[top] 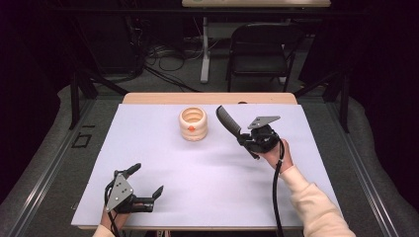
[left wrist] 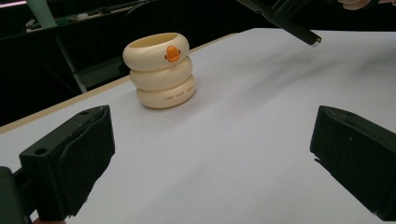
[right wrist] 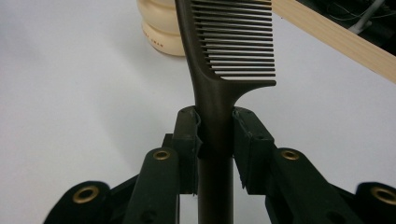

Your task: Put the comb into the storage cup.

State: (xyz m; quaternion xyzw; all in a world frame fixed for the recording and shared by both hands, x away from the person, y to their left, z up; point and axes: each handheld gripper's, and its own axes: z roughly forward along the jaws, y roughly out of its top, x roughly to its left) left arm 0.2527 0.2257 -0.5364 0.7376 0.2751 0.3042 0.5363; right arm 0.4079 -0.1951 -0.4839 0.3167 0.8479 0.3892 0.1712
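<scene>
Clamping a dark brown plastic comb (right wrist: 224,56) by its handle, the right gripper (right wrist: 215,133) is seen raised above the white table sheet (top: 197,182) at the right of the high view; both pads are pressed against the handle just below the toothed part; the comb is pointed up and away toward the far left, its teeth turned to the right in the right gripper view. A cream holder of three stacked rings with a small orange duck bill on the front (top: 193,123) is stood upright near the far middle of the sheet, just beside the comb's tip yet apart from it. The left gripper (top: 143,185) is rested low at the near left corner, its jaws spread wide with nothing between them.
</scene>
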